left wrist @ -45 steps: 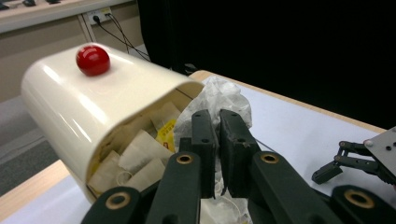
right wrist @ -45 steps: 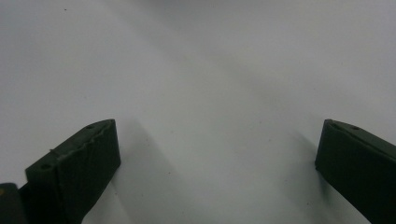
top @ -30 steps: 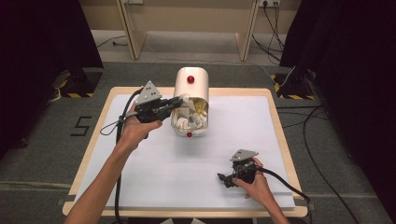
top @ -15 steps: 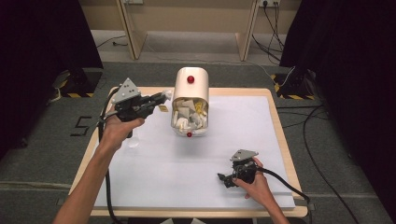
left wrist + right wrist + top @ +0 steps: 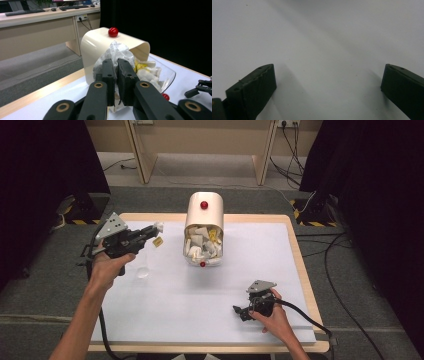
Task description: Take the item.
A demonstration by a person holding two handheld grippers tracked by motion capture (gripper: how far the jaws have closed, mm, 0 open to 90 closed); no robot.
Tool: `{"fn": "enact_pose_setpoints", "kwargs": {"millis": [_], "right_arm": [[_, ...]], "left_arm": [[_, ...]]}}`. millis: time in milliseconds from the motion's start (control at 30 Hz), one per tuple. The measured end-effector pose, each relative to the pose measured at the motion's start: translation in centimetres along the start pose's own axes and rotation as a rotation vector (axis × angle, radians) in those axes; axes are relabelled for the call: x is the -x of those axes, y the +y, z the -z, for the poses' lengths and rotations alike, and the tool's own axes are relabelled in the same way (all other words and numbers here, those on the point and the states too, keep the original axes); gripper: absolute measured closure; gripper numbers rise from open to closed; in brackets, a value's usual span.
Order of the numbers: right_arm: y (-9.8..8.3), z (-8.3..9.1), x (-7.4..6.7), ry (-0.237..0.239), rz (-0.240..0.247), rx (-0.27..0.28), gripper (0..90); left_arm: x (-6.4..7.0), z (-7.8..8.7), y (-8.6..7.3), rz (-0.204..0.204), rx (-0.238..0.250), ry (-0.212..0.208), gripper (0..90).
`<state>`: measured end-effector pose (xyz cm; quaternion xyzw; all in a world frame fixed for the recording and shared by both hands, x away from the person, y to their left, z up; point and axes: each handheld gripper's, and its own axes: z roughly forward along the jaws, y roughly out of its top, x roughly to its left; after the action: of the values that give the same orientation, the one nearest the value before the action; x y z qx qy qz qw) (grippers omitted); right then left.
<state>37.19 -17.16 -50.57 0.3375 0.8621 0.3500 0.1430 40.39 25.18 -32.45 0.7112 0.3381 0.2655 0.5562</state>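
— So, what is the left claw [image 5: 150,236] doing?

— Its jaws are pressed nearly together on a crumpled white wrapper [image 5: 158,227], with a small yellow tag [image 5: 158,241] hanging just below the tips. In the left gripper view the black jaws stand almost touching, with the thin, wrinkled paper [image 5: 115,105] pinched between them.

— And the right claw [image 5: 239,311]?

— Spread wide, holding nothing. In the right gripper view its two dark, matte pads [image 5: 254,85] stand far apart over the bare white surface [image 5: 324,50], and the hand [image 5: 272,317] rests near the front right corner.

— What is the wrapper like, and where does it sit?

— Light, creased, paper-like stuff. It is lifted off the surface near the back left corner, at the very tips of the left claw, well apart from the right one.

— What's beside it?

— A cream bin [image 5: 204,212] with a smooth, rounded hood and a red knob [image 5: 204,205], lying toward the back edge at the middle. Its clear tray [image 5: 202,262] is full of more crumpled white and yellow scraps [image 5: 202,242]. The held wrapper is near the bin's left side, not touching it.
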Motion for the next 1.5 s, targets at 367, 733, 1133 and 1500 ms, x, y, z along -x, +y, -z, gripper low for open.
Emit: {"fn": "enact_pose_setpoints", "kwargs": {"millis": [367,733,1133,1500], "right_arm": [[0.0,0.0,0.0,0.000,0.000,-0.001,0.5],[0.0,0.0,0.0,0.000,0.000,-0.002,0.5],[0.0,0.0,0.0,0.000,0.001,-0.001,0.5],[0.0,0.0,0.0,0.000,0.000,-0.002,0.5]], "left_arm": [[-2.4,1.6,-2.9,0.071,0.006,0.053,83.9],[-4.1,1.9,-5.7,0.125,-0.009,0.088,83.9],[-4.5,1.6,-8.2,0.157,-0.024,0.110,83.8],[-5.2,1.4,-10.9,0.195,-0.053,0.155,83.8]]}}
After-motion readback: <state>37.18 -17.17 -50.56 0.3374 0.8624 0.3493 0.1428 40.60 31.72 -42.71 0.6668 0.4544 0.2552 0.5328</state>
